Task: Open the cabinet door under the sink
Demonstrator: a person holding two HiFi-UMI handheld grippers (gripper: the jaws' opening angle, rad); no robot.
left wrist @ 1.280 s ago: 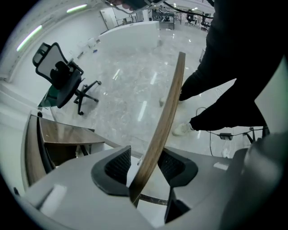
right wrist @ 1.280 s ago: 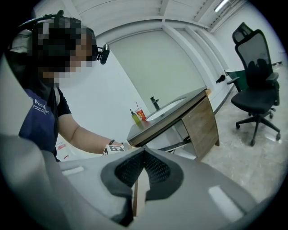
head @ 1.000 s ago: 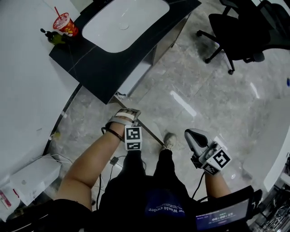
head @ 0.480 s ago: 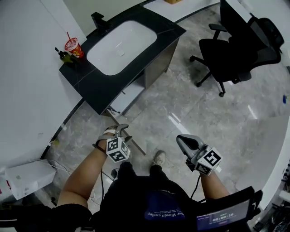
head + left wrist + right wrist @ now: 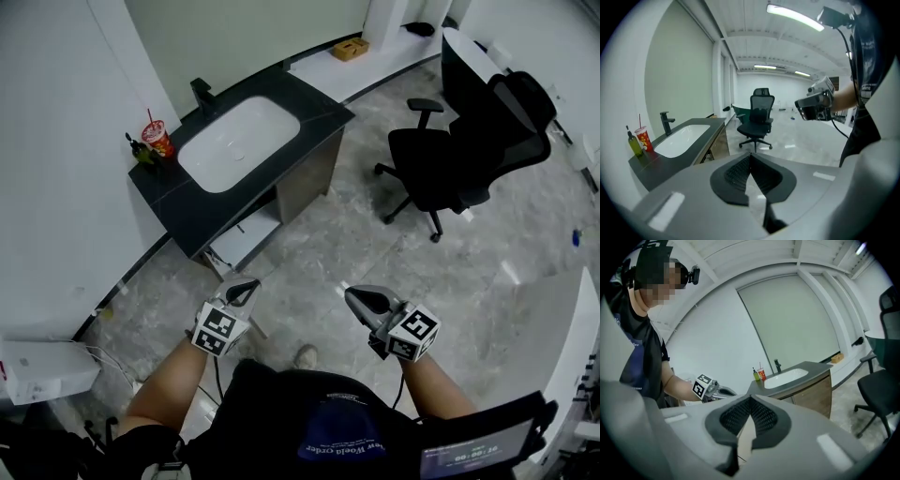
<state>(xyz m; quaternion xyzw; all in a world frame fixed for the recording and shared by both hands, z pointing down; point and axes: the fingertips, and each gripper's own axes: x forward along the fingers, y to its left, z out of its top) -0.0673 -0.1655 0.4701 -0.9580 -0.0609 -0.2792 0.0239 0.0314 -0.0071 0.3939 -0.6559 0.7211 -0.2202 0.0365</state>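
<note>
While the grey left tool [image 5: 252,284] and right tool [image 5: 352,294] hang clenched empty, we should open one before reaching the brown wooden cabinet door [image 5: 309,178].

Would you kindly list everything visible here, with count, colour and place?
Counter: one, black, upper left.
Basin: one, white, set in the counter.
Faucet: one, black, behind the basin.
Cup: one, red with a straw, on the counter's left end.
Bottle: one, green, beside the cup.
Cabinet: one, brown, under the counter.
Office chair: one, black, right of the counter.
Cardboard box: one, tan, far back.
White box: one, lower left.
Shoe: one, pale, bottom centre.
Left tool: one, grey, shut, empty.
Right tool: one, grey, shut, empty.
</note>
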